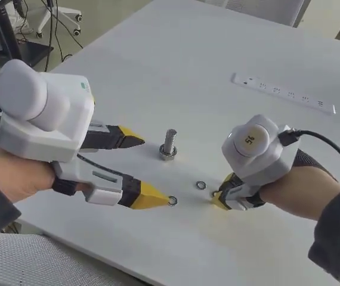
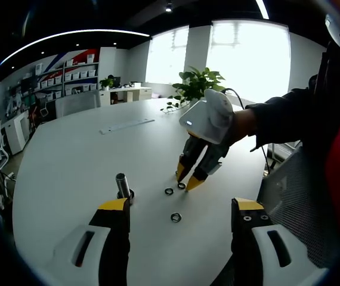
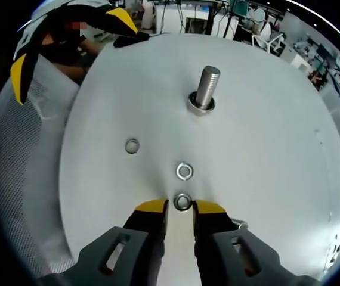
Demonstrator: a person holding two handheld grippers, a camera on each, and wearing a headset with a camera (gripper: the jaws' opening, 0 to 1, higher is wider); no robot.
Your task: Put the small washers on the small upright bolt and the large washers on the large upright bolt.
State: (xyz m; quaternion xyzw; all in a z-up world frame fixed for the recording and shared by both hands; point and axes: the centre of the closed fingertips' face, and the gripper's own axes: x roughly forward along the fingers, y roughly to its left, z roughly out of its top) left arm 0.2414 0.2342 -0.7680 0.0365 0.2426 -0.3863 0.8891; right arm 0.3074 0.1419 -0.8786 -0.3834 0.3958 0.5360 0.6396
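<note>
Bracketing a washer: right gripper point(image 3: 181, 208), low centre of its own view, jaws drawn narrow to either side of a washer point(image 3: 182, 202) that lies flat on the table point(image 3: 265, 179). Whether the pads press on it cannot be told. This gripper's round cap carries a yellow sticker point(image 1: 250, 140) with two digits, 56 or 95 depending on which way up it is read.

Washers, loose: three. These are the one at the jaws, a second washer point(image 3: 185, 171) just above it, and a third washer point(image 3: 132, 145) up and to the left.

Bolt point(image 3: 206, 89): one, upright, upper centre, apart from all three washers.

Left gripper point(image 1: 151, 170): left of the head view, jaws spread wide, holding nothing, lower tip just beside the third washer.

Power strip point(image 1: 283, 93): one, upper right, lettering too small to read.

Bare tabletop surrounds the bolt. The table edge crosses the lower head view, near both grippers.
</note>
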